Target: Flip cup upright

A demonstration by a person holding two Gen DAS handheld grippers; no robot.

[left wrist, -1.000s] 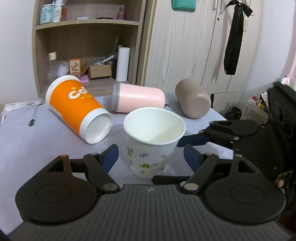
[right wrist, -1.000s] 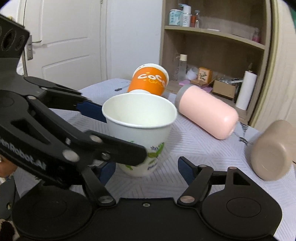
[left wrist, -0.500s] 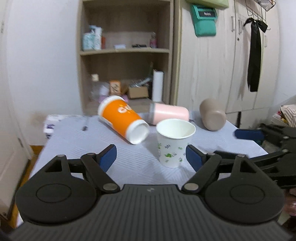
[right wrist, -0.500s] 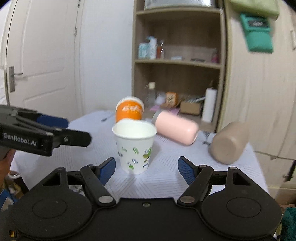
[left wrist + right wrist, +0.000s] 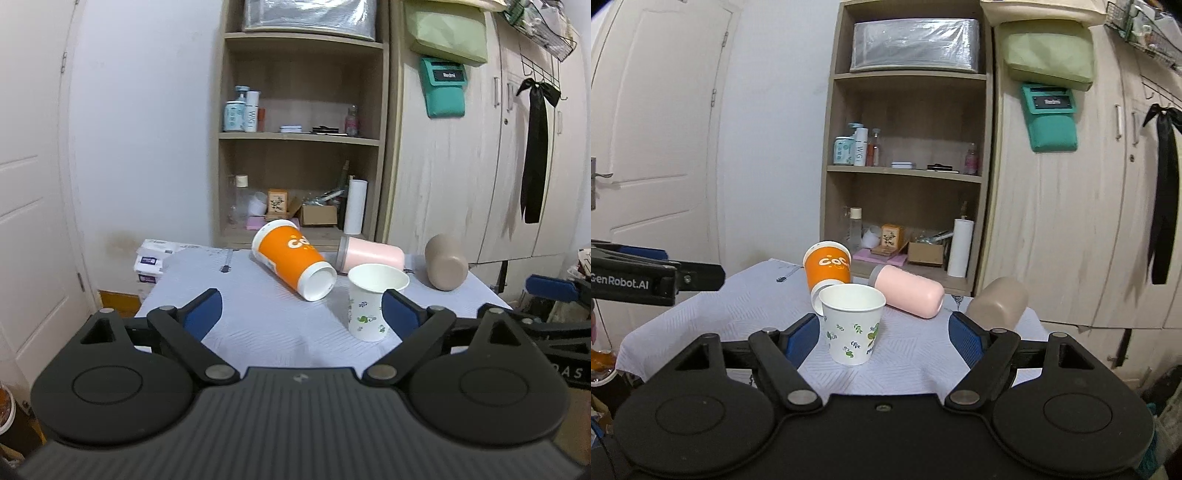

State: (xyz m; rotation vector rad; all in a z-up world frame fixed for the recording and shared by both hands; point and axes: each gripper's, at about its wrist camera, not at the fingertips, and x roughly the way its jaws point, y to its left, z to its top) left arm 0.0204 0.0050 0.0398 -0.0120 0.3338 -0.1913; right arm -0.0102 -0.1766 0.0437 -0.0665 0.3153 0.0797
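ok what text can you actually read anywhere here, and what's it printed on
"GenRobot.AI": side of the black left gripper.
"CoCo": lying orange paper cup; smaller print under it unreadable.
"WIGI": tall white bottle on the wooden shelf.
"Redmi", roughly: black tag on the teal pouch; blurred.
"AS": black right gripper; cut off.
Teal jar label and small yellow box: too small.

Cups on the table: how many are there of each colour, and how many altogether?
White floral paper cup: 1, upright
Orange cup: 1, on its side
Pink cup: 1, on its side
Beige cup: 1, on its side
Total: 4
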